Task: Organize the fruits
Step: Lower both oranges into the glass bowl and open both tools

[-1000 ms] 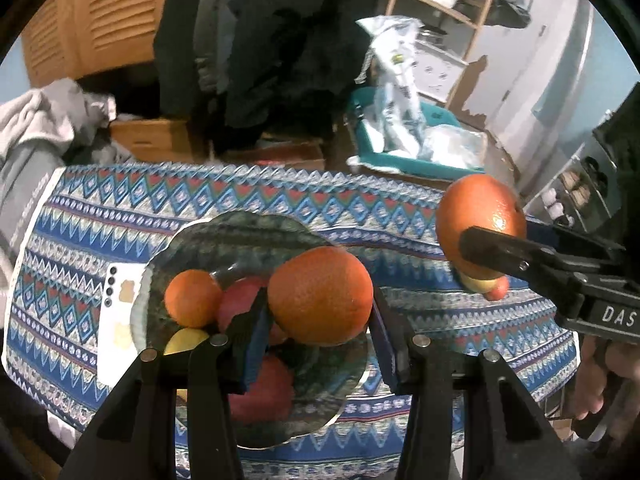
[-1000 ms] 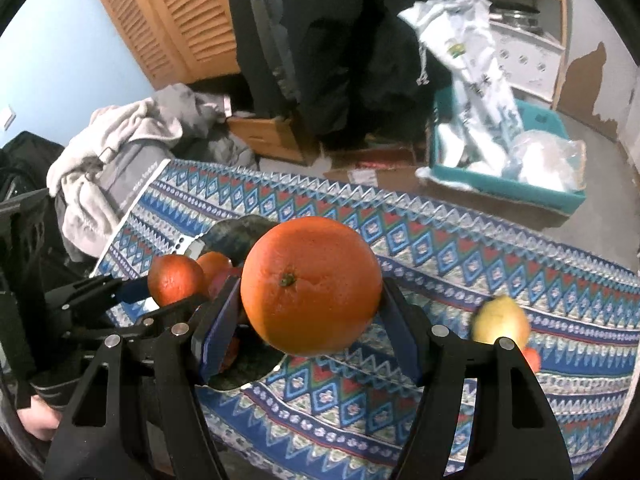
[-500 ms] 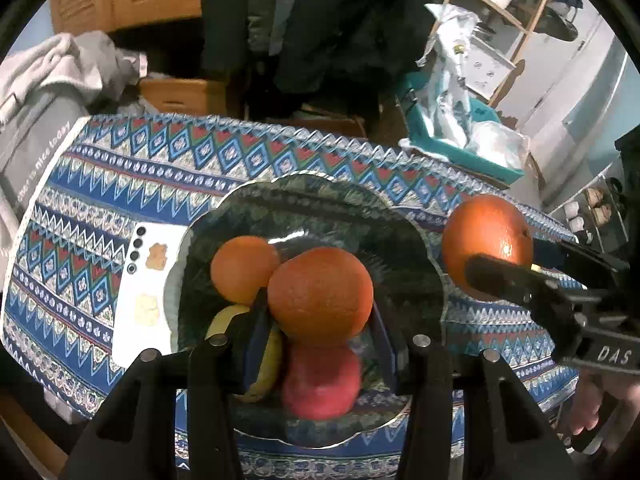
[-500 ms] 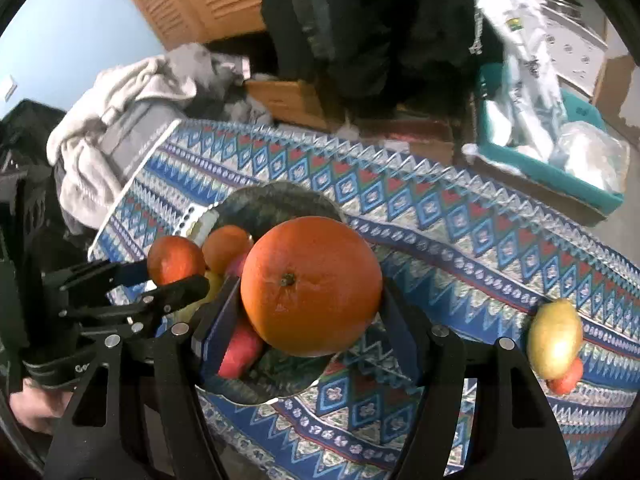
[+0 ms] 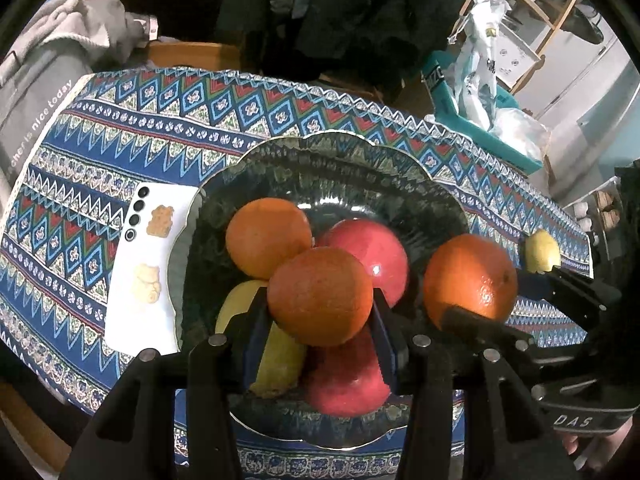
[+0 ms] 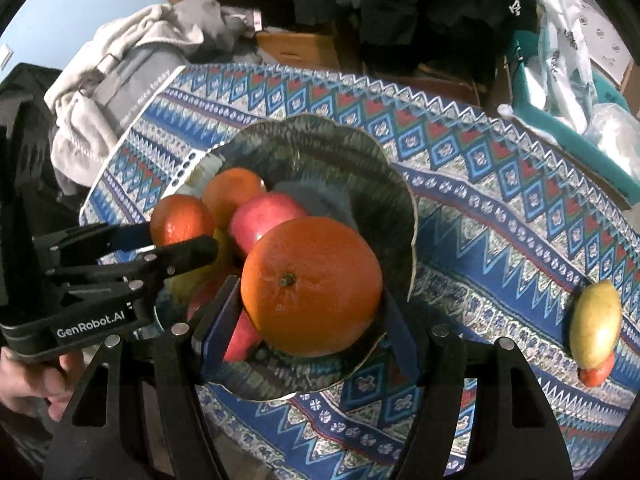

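My left gripper (image 5: 320,320) is shut on an orange (image 5: 320,296) and holds it over the dark scalloped bowl (image 5: 360,160). The bowl holds another orange (image 5: 266,236), two red apples (image 5: 372,252) and a yellow fruit (image 5: 276,356). My right gripper (image 6: 312,304) is shut on a larger orange (image 6: 312,284) above the bowl's (image 6: 360,152) right part; that orange also shows in the left wrist view (image 5: 470,280). The left gripper and its orange (image 6: 180,220) show in the right wrist view. A yellow pear (image 6: 596,320) and a small red fruit (image 6: 596,374) lie on the patterned cloth to the right.
A white phone (image 5: 144,264) lies on the cloth left of the bowl. Grey clothes (image 6: 112,80) hang off the table's far left. A teal bin with plastic bags (image 5: 480,92) stands behind the table. Dark clothing and wooden doors are beyond.
Both grippers have moved in over the bowl with their oranges and dropped closer to it. The right gripper's orange came from beside the bowl to above its right part.
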Demonstrator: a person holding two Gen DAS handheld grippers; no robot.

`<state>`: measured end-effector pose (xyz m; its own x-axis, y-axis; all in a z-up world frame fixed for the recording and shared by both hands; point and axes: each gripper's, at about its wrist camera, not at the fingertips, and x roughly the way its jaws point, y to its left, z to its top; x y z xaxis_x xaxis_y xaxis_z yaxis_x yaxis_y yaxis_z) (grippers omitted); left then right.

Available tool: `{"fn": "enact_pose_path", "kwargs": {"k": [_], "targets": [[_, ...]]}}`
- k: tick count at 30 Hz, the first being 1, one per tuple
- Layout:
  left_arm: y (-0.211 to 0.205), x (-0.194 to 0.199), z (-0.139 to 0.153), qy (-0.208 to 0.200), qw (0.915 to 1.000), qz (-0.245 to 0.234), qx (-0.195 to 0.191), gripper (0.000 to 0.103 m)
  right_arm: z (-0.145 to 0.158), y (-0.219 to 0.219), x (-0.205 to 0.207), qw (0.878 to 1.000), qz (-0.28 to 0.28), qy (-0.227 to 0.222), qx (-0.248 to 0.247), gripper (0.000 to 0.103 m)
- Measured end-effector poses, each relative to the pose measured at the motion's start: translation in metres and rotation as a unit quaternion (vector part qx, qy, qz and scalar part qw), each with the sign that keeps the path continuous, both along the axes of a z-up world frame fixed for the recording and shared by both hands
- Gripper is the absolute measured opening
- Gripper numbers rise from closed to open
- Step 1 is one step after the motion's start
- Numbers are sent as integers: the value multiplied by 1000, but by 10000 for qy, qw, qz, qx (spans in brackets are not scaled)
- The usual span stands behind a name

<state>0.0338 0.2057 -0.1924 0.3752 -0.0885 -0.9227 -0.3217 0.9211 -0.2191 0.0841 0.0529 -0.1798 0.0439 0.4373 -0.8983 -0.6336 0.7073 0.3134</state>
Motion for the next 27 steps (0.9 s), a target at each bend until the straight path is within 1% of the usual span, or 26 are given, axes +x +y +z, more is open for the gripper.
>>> {"fn": "enact_pose_path", "kwargs": {"k": [3, 6, 10, 14, 17, 21, 24, 26, 27], "targets": [[1, -1, -4, 84, 10000, 23, -49, 49, -5, 0, -1, 10000, 15, 51, -44, 69], [2, -2, -3, 60, 9999, 37, -74, 51, -10, 0, -1, 9999, 3, 115, -83, 69], [1, -3, 1, 20, 10000, 54, -57, 61, -14, -2, -1, 9997, -14, 177, -143, 70], [1, -5, 6, -11, 10000, 86, -48, 62, -3, -6, 1, 9998, -54, 134, 103, 70], [0, -6, 10, -51, 9999, 98, -3, 67, 7, -7, 2, 9999, -72, 3, 93, 70], [-3, -8, 15, -108, 9999, 64, 51, 67, 21, -13, 4, 9997, -165, -169, 37, 70], [-6, -9, 20, -164, 9998, 28, 85, 68, 32, -17, 3, 9987, -229, -445, -114, 72], [-9, -9, 24, -207, 9997, 10, 100, 72, 39, -20, 2, 9979, -238, -578, -146, 73], [-10, -10, 26, -237, 9997, -1, 110, 73, 43, -23, 1, 9974, -243, -659, -162, 73]]}}
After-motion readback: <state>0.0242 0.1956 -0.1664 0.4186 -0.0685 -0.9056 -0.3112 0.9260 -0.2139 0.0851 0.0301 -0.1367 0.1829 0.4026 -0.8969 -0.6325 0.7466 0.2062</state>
